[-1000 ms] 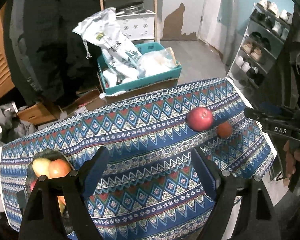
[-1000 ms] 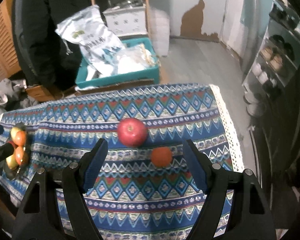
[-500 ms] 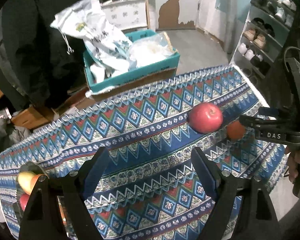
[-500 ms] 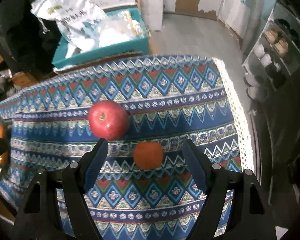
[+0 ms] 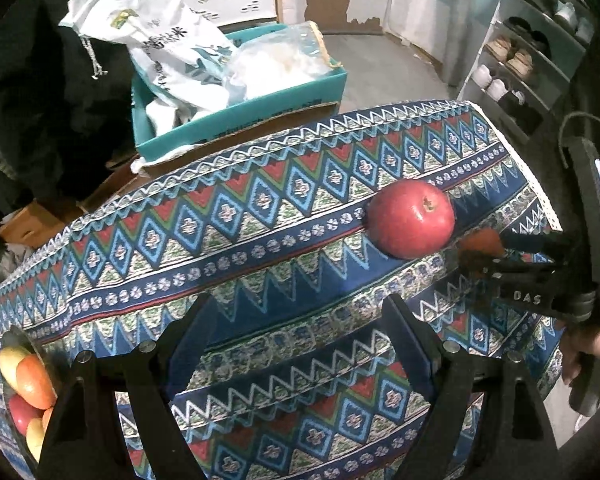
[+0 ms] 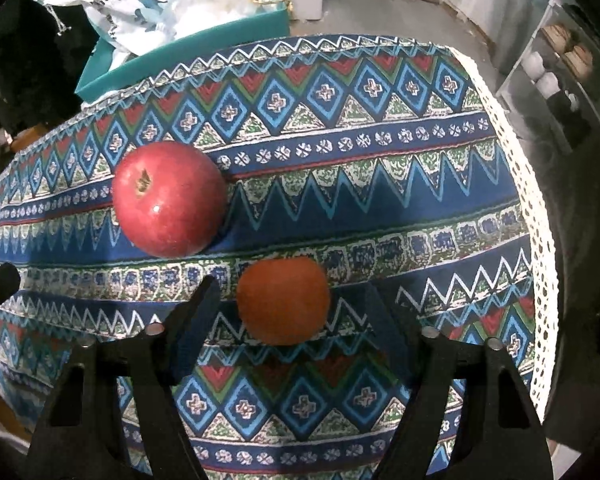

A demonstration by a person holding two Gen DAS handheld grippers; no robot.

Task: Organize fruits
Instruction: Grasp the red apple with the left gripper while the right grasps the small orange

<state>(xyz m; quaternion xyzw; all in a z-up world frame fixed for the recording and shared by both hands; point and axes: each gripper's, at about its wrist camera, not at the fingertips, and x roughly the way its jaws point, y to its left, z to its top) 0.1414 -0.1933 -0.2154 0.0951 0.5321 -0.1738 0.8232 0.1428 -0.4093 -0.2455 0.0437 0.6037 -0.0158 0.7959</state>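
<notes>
Fruits lie in two places. In the left wrist view, an apple [image 5: 411, 220] sits on the tabletop [image 5: 260, 248] far to the right of the left gripper [image 5: 296, 332], whose fingers [image 5: 188, 332] are spread wide over bare cloth, holding nothing. An orange [image 5: 478, 246] lies just right of the apple, partly hidden by the right gripper [image 5: 496, 256]. At the lower left edge a bowl [image 5: 14, 334] holds several fruits [image 5: 34, 380]. Beyond the tabletop stand a teal box [image 5: 260, 100] of bags and a shoe rack [image 5: 532, 56].

In the right wrist view, the orange [image 6: 283, 300] lies straight ahead between the right gripper's [image 6: 294, 320] open fingers [image 6: 198, 312], not yet touched as far as I can tell. It is round, so no axis matters. The apple [image 6: 169, 199] sits just beyond and to the left, apart from the orange. The right gripper is clearly nearer; closing looks like the next move. The tabletop's lace edge [image 6: 536, 240] is close on the right.
</notes>
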